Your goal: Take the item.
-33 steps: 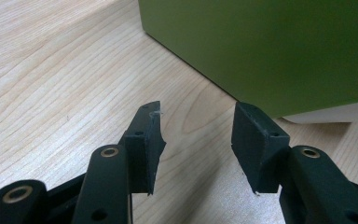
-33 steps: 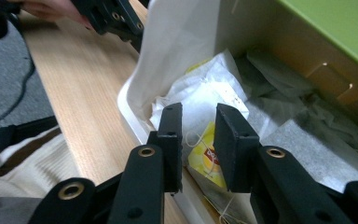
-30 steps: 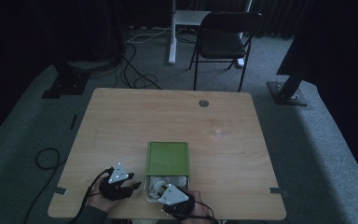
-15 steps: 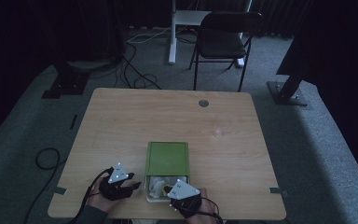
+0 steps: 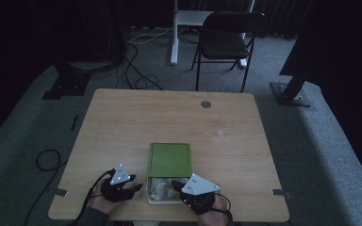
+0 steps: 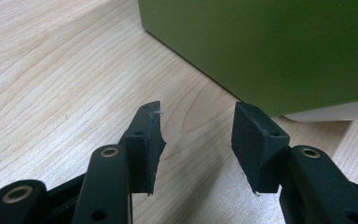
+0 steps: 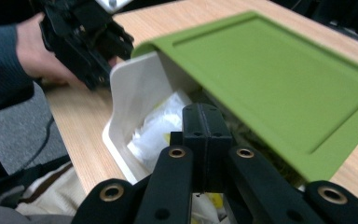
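Mid-step at white box (image 5: 156, 197), green lid (image 5: 169, 159) slid half off; right gripper (image 7: 206, 122) pressed together, empty, over contents; left gripper (image 6: 193, 135) spread beside box on surface (image 5: 122, 122); next: reopen right, pinch wrapper.

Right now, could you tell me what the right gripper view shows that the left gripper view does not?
The right gripper view alone shows the white box interior with crumpled paper inside, the lid's top face, the shut right tool, and farther off the left tool in a hand. The left gripper view alone shows that left tool's open jaws close up, nothing between them. Both share the wooden table and the green lid.
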### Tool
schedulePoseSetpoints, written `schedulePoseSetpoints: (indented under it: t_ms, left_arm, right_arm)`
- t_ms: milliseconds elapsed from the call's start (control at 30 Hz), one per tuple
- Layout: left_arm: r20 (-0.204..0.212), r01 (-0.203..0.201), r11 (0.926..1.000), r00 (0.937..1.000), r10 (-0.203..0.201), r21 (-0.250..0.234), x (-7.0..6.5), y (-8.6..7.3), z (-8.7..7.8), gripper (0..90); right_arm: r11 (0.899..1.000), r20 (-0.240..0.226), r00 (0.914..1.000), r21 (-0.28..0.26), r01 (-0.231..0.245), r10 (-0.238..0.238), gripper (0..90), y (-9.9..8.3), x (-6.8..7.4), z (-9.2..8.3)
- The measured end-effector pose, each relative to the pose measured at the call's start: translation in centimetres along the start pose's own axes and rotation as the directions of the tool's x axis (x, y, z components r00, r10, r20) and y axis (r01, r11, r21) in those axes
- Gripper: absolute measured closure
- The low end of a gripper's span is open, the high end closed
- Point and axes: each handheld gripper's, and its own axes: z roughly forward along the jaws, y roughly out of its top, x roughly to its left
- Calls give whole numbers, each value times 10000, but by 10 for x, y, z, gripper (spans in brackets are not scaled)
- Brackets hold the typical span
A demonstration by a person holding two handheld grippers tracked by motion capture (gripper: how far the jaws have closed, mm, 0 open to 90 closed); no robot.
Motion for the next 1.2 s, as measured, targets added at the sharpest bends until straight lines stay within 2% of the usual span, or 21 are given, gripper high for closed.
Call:
schedulePoseSetpoints:
  t_ms: [300, 633, 1033, 1100, 1200]
  left_arm:
    - [2, 15, 10000, 10000, -15, -1, 0, 0, 0, 538]
    - [18, 10, 10000, 10000, -10, 33, 0, 0, 1, 538]
    - [26, 12, 10000, 10000, -13, 60, 0, 0, 1, 538]
    - [29, 16, 10000, 10000, -16, 62, 0, 0, 1, 538]
    - [37, 19, 10000, 10000, -19, 64, 0, 0, 1, 538]
  right_arm:
    - [9977, -95, 9990, -509, 439, -445, 900, 17, 3, -12]
    - [9908, 87, 9960, -1015, 891, -887, 900, 34, 5, -26]
    - [9824, 77, 9944, -1539, 1057, -1058, 900, 46, 5, -46]
    - [9818, -39, 9949, -1622, 986, -1006, 900, 47, 5, -51]
    - [9796, 73, 9945, -1715, 1046, -1049, 900, 48, 6, -58]
